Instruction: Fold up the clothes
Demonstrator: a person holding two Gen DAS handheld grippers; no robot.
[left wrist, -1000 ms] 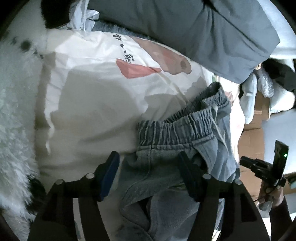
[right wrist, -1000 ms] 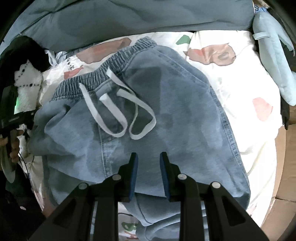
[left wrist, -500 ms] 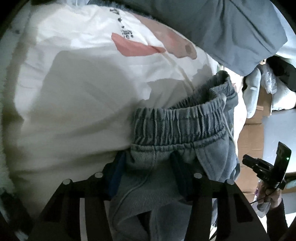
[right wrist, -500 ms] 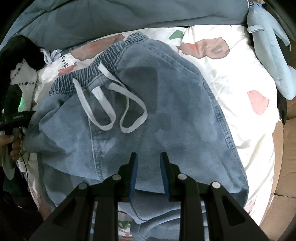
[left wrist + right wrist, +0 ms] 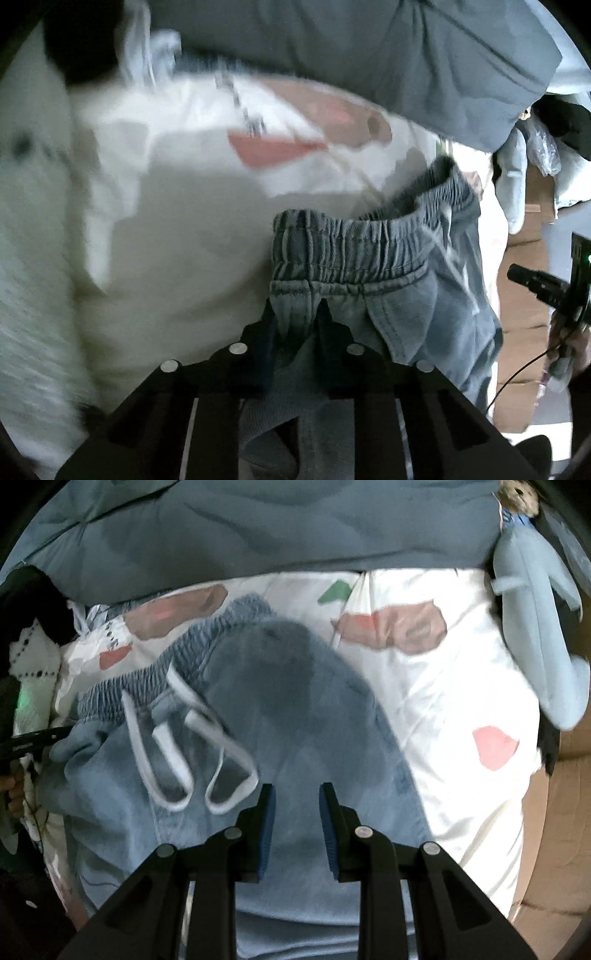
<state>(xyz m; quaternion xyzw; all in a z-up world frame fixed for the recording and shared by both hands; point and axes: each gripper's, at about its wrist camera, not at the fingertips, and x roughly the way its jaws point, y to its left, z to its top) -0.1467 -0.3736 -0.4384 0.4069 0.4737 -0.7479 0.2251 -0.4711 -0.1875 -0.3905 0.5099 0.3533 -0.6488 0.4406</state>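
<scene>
1. The denim shorts [image 5: 295, 716] lie spread on the white printed bedsheet [image 5: 461, 686], waistband [image 5: 351, 247] at the far left.
2. The left gripper [image 5: 295, 314] is closing, its fingers pinching fabric just below the waistband; let the grip seat fully before lifting.
3. The right gripper [image 5: 295, 805] hovers over the shorts, fingers slightly apart and empty; it should take the opposite edge so the fold lands even.

Shorts [image 5: 295, 720] on bedsheet [image 5: 461, 701]

The right claw [image 5: 295, 805], jaws slightly parted and holding nothing, hangs over blue drawstring trousers [image 5: 295, 720] on a patterned sheet [image 5: 461, 686].
</scene>
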